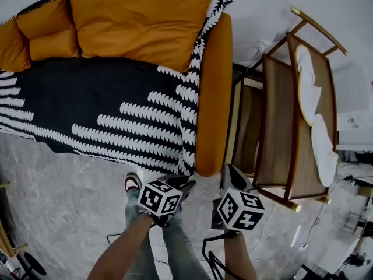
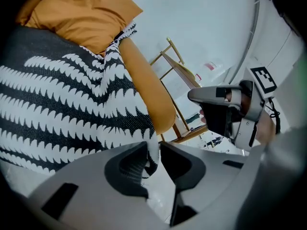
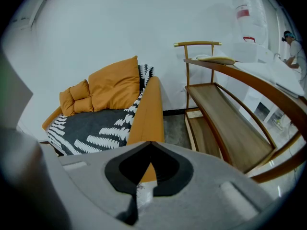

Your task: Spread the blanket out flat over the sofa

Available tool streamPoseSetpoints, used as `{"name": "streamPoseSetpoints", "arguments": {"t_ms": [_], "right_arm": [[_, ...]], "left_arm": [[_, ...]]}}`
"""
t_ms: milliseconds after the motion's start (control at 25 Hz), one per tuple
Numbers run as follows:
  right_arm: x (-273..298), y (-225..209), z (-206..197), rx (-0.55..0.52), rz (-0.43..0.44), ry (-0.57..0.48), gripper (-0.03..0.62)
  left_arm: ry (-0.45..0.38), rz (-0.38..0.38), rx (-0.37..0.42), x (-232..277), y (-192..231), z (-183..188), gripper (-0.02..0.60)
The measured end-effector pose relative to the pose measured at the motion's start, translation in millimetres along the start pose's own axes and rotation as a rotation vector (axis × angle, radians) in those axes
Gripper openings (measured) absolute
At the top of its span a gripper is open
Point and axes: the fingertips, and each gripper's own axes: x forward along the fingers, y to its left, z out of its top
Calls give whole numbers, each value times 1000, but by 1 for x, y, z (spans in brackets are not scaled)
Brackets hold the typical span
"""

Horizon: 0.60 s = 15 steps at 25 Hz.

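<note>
Blanket [image 1: 87, 104], black with rows of white fern-like marks, lies spread over the seat of the orange sofa [image 1: 213, 98]; its front edge hangs over the seat front toward the grey marbled floor [image 1: 64, 203]; its right side runs up the inner face of the armrest [image 1: 214, 51] and on behind the cushions. Orange cushions [image 1: 140, 22] lean against the sofa back on the blanket's rear part; the largest is at the right, with smaller ones to its left. On the floor below the sofa front, my shoe [image 1: 133, 182] shows just left of my left tool [image 1: 187, 184]. That tool points at the hanging blanket edge near the sofa's right front corner; in the left gripper view its jaws stand a little apart, released; the blanket's lower corner [image 2: 151, 157] hangs loose in the gap between them. Just right of it, my right tool [image 1: 229, 169] hovers near the foot of the armrest; in the right gripper view its jaws are clenched tip to tip, with nothing between them. Farthest right, a wooden rack [image 1: 291, 127] with slanted shelves stands just beside the sofa's armrest; pale flat pieces [image 1: 315, 121] lie along its top.
</note>
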Motion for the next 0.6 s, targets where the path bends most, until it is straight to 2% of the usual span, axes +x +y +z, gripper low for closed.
{"name": "streamPoseSetpoints", "arguments": {"t_ms": [280,600], "right_arm": [[-2,4,3,0,4,-3,5],[-6,5,12,-3,6,-12,5]], "left_arm": [[-8,32,-17,1,-2,-3,130],[-47,68,-48,-11,-3,-3,137]]}}
